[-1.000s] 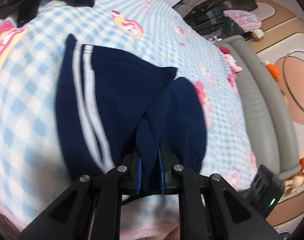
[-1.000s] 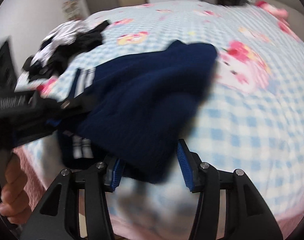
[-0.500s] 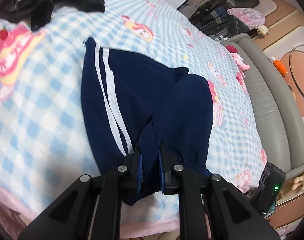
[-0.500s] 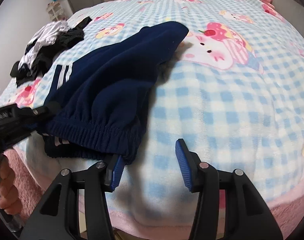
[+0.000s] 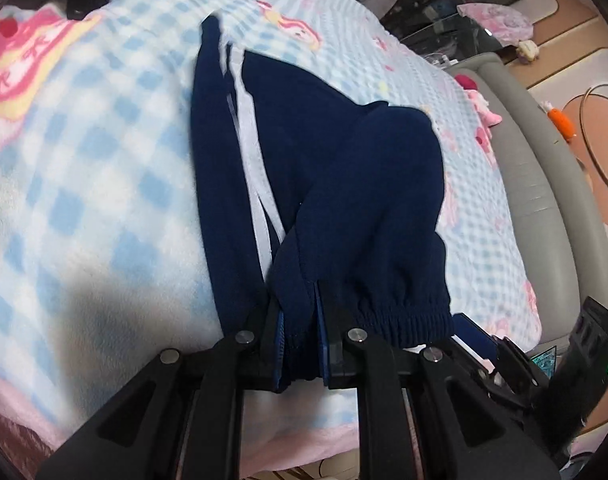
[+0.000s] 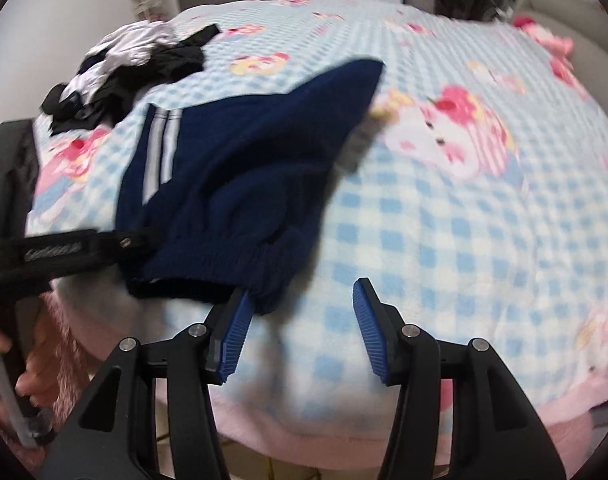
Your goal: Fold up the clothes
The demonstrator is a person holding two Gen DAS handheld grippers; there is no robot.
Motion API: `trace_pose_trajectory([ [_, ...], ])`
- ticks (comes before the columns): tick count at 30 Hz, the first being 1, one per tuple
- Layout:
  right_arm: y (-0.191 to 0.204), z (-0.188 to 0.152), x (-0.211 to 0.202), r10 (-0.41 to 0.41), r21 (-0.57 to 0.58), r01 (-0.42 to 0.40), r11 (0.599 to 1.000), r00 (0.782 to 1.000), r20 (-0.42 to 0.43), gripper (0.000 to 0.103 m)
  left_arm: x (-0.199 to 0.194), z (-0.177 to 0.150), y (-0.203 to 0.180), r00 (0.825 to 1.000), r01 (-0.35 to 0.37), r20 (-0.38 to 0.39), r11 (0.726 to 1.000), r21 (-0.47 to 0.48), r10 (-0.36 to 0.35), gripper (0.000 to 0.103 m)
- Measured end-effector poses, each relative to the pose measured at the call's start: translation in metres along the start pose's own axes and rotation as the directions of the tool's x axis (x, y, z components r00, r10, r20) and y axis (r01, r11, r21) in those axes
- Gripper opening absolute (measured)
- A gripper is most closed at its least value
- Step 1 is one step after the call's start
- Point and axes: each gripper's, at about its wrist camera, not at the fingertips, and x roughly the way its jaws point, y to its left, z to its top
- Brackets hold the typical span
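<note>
Trousers (image 5: 336, 184) (navy, white-striped) are lying mid-frame on the blanket (image 5: 83, 168); we are pinching their waistband with our left gripper (image 5: 299, 344), while our right gripper (image 6: 299, 332) is gaping empty at lower centre.

Navy fleece trousers (image 5: 344, 168) with two white side stripes (image 5: 249, 160) ahead of the fingers, on a blue-and-white checked blanket (image 6: 464, 240) with pink cartoon prints. Ribbed blue pads (image 6: 235, 336) on black fingers. Beyond, black-and-white clothes (image 6: 135, 64).
</note>
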Motion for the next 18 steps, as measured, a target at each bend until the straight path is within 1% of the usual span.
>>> trace_pose_trajectory([
  [3,0.004,0.005,-0.015,0.009,0.007,-0.009,1.000,1.000,0.024,0.051,-0.006,0.001,-0.008,1.000,-0.020,0.015,0.999,0.035,0.020,0.014],
  [5,0.005,0.009,-0.024,0.004,0.019,-0.005,1.000,0.998,0.062,0.051,-0.011,0.001,-0.012,1.000,-0.017,0.026,0.999,0.044,0.016,0.014],
  [8,0.000,0.016,-0.027,0.022,0.069,-0.029,0.997,0.995,0.099,0.051,-0.018,0.003,-0.013,0.999,-0.010,0.042,0.999,0.040,0.008,0.014],
  [10,-0.004,0.019,-0.016,0.032,0.098,-0.040,0.994,0.996,0.079,0.051,-0.019,0.002,-0.012,0.999,-0.013,0.039,0.999,0.043,0.012,0.014],
  [11,-0.004,0.020,-0.007,0.036,0.100,-0.042,0.994,0.998,0.054,0.051,-0.018,0.002,-0.012,0.999,-0.018,0.035,0.999,0.046,0.016,0.014],
  [14,0.004,0.018,0.016,0.039,0.074,-0.037,0.997,0.999,-0.021,0.051,-0.018,0.000,-0.011,0.999,-0.031,0.023,0.998,0.054,0.030,0.014],
  [16,0.007,0.014,0.028,0.023,0.061,-0.021,0.998,0.999,-0.045,0.051,-0.018,-0.001,-0.010,0.999,-0.040,0.015,0.997,0.060,0.039,0.014],
  [18,0.004,0.010,0.036,0.015,0.071,-0.011,0.997,0.998,-0.057,0.051,-0.018,-0.003,-0.010,0.999,-0.049,0.007,0.997,0.067,0.048,0.014],
])
